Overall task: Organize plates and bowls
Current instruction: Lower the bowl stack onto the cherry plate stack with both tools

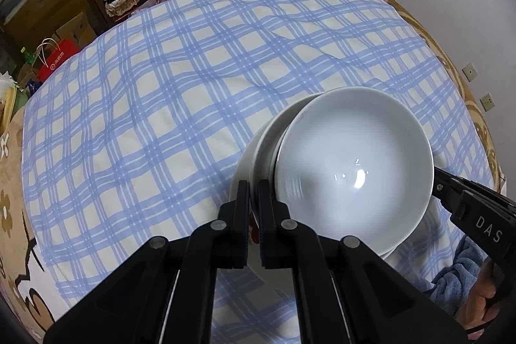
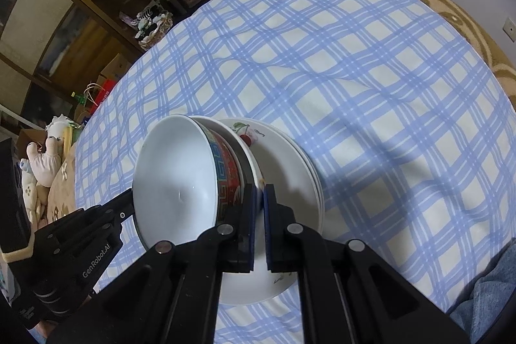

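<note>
I am holding the left claw (image 1: 253,192) nearly pressed together on the near rim of a stack of dishes; a sliver of white rim and red print is showing in the narrow gap, so I am judging it to be pinching a plate edge. The right claw (image 2: 260,199) is likewise squeezed down to a thin slot at the lip where the nested bowls meet the plate, though I cannot tell exactly which rim it is gripping.

Just beyond the claws, the glossy white ceramic bowl with the red and teal patterned band (image 2: 180,173) is sitting tilted inside a second white bowl (image 2: 248,160), and both are resting on the white round plate with the cherry print (image 2: 287,170). Opposing grips on two sides are probably steadying the stack so the tilted bowl cannot slide while it is being seated or moved.

The stack is lying on the blue and cream plaid cloth (image 1: 180,79) covering what looks like a bed. Farther off, a dark wooden shelf unit (image 2: 80,8) is standing by the wall.
</note>
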Demonstrator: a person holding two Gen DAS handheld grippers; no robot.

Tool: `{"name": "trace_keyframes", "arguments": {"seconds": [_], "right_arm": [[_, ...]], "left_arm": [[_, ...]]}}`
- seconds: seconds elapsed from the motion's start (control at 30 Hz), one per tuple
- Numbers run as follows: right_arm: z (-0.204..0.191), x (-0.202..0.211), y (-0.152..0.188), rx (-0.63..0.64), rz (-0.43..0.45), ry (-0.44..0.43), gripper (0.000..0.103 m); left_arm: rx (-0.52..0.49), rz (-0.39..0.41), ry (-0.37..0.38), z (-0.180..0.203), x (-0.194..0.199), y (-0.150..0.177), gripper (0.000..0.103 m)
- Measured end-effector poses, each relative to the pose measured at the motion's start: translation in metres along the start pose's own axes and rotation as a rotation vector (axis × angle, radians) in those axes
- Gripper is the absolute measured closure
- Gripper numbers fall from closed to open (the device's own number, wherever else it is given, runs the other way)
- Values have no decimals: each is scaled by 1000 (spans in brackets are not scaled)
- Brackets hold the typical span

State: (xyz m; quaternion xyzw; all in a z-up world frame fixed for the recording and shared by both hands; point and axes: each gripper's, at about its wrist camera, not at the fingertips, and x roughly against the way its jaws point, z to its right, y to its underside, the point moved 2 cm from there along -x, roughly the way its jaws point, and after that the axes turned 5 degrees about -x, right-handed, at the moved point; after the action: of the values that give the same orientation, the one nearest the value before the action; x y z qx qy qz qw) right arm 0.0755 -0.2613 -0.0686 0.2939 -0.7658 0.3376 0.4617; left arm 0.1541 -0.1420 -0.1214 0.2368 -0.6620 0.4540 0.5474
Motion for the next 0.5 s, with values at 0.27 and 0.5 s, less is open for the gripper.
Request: {"name": "trace_keyframes", "arguments": {"seconds": [0.27, 0.5], "right_arm": [[-2, 2, 1, 29, 18, 5, 96], [-5, 4, 2, 56, 36, 9, 96]], "left_arm": [[2, 6, -4, -1, 0, 1, 99], [7, 29, -19, -1, 1, 3, 95]]}}
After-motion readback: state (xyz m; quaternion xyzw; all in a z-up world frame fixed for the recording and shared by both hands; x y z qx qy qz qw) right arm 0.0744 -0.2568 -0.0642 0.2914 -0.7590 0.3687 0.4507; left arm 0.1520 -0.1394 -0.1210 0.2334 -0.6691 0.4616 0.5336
